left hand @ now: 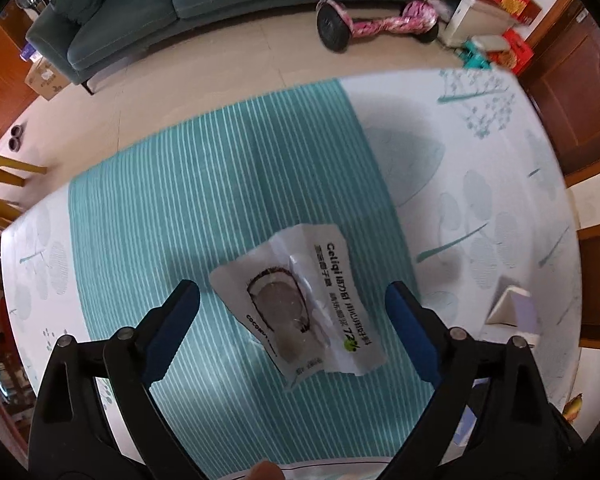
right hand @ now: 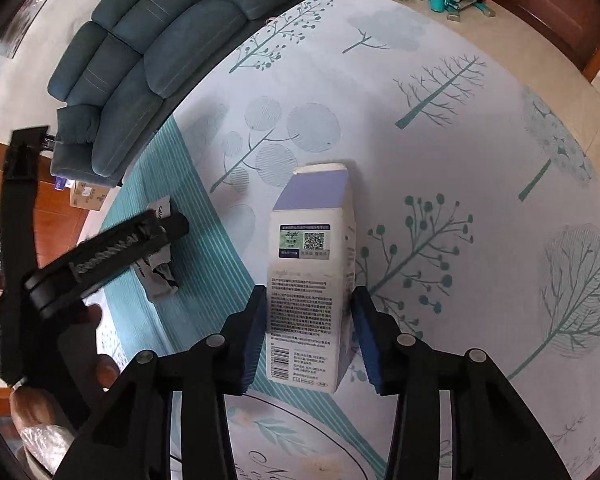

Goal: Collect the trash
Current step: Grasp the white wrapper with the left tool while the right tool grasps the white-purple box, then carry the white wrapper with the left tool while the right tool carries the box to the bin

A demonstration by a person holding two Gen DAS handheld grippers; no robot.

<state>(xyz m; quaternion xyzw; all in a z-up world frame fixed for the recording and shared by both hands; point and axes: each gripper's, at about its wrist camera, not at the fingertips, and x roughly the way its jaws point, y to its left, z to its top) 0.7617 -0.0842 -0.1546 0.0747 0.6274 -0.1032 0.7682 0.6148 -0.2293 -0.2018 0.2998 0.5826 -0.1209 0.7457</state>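
Right wrist view: right tongs [right hand: 309, 330] pinching milk carton [right hand: 314, 276] lying on the tabletop [right hand: 480, 140], ready for lifting; left tongs [left hand: 292, 320] spread wide over coconut wrapper [left hand: 300, 304], poised for pinching

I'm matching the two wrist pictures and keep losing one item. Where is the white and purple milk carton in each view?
Left wrist view: the white and purple milk carton shows at the right edge, only partly visible, beyond the right finger.
Right wrist view: the carton stands centre, between the right gripper pads.
Shared landmark: the white coconut snack wrapper on the teal striped mat.
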